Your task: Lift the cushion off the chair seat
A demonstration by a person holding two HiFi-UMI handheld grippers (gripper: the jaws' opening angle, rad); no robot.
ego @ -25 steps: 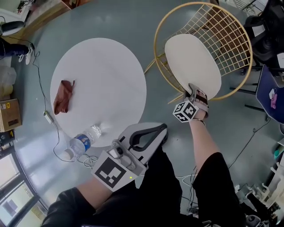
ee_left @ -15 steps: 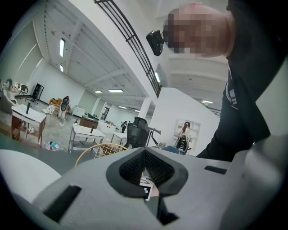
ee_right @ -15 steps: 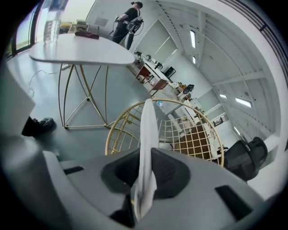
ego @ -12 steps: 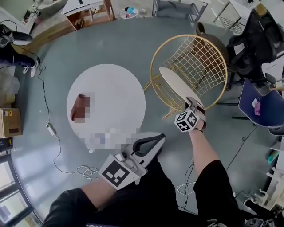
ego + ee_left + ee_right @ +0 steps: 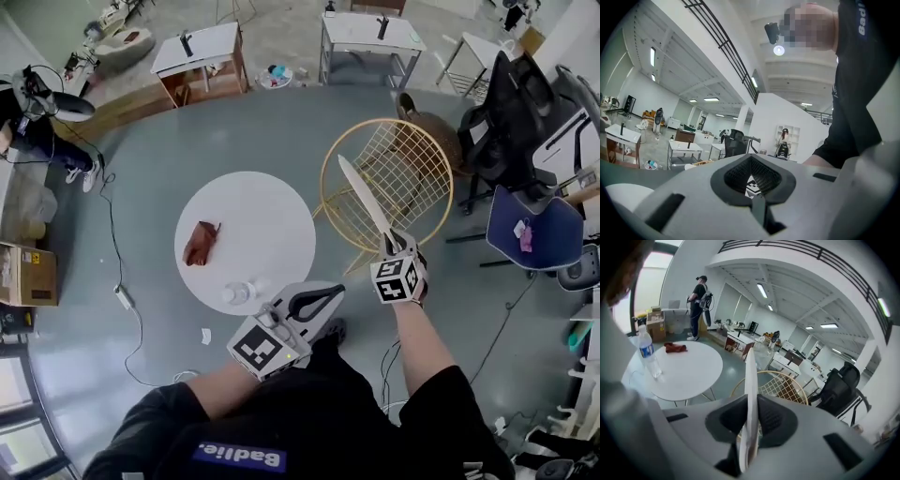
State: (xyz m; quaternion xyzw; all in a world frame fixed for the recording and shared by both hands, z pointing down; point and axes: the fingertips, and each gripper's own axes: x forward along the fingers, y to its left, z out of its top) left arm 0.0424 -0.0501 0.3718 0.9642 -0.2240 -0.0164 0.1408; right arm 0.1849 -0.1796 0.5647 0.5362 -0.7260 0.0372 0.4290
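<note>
Cushion [image 5: 364, 202] stands edge-up (above the chair [image 5: 412, 183]), pinched in the right gripper's [image 5: 391, 251] just-closed jaws.

Seen edge-on in the head view, the cushion [image 5: 364, 199] hides both faces, and its near end is lost behind the right gripper's [image 5: 391, 248] marker cube. The bottle [image 5: 239, 292] at the table's [image 5: 272, 216] near edge is too small for its label to be read. In the right gripper view, the gripper's body covers the chair's [image 5: 783, 385] lower part.

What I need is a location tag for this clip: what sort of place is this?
Probably a big open office or lab hall: work desks and a black office chair stand around a wide grey floor, and strip lights run along a high ceiling beside an upper-level railing.
</note>
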